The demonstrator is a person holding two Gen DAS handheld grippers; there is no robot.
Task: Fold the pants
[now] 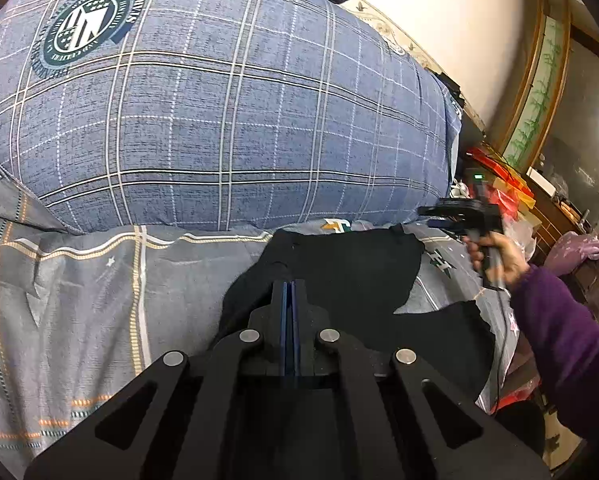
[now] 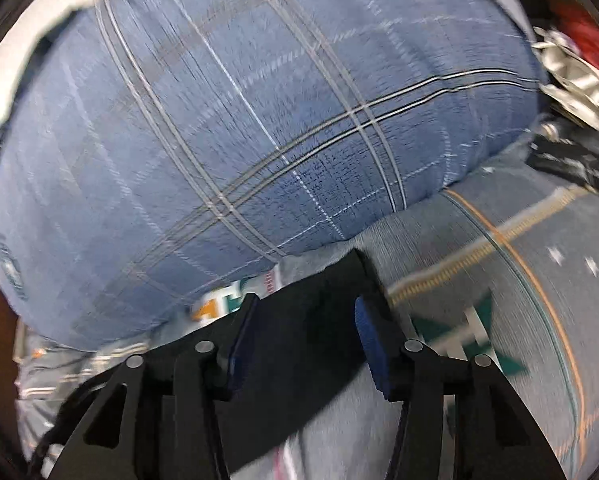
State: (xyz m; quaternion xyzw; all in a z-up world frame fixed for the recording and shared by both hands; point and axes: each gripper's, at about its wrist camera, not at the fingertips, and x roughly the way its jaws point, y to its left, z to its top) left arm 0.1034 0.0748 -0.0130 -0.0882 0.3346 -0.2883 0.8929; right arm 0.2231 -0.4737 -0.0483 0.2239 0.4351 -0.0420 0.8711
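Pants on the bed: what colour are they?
Plain black pants, no visible pattern; clearest in the left wrist view, lying on the grey patterned bedsheet.

Left view sharp, right view motion-blurred, fisheye-warped.

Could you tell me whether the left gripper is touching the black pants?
Touching. In the left wrist view the left gripper has its fingers closed together, with the pants fabric bunching up around the tips.

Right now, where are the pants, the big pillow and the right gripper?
pants [image 1: 339, 264], left wrist view, flat middle of the fabric.
pillow [image 1: 227, 120], left wrist view, plaid face.
right gripper [image 2: 303, 320], right wrist view, between its open fingertips.
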